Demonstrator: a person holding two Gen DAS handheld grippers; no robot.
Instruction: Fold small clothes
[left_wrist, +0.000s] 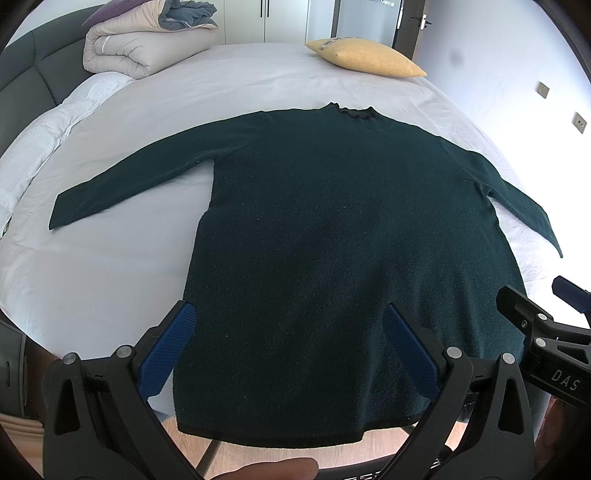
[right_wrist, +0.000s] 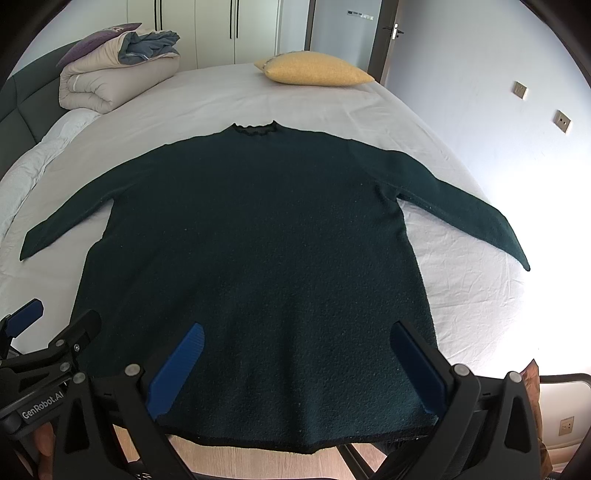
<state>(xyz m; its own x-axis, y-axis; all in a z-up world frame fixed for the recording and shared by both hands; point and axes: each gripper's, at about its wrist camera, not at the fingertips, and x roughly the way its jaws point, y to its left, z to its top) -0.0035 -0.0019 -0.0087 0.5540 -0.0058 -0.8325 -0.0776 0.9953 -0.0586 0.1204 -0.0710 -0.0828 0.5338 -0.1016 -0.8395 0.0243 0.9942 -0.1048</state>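
Note:
A dark green long-sleeved sweater lies flat on the white bed sheet, collar at the far end, both sleeves spread outward, hem hanging over the near bed edge. My left gripper is open, its blue pads over the sweater's lower left part, nothing between them. My right gripper is open too, over the lower right part near the hem. Each gripper shows in the other's view: the right gripper at the right edge, the left gripper at the left edge. Whether the fingers touch the cloth is unclear.
A folded beige duvet sits at the far left by the dark headboard. A yellow pillow lies at the far end. A wall with sockets runs along the right. Wooden floor shows below the hem.

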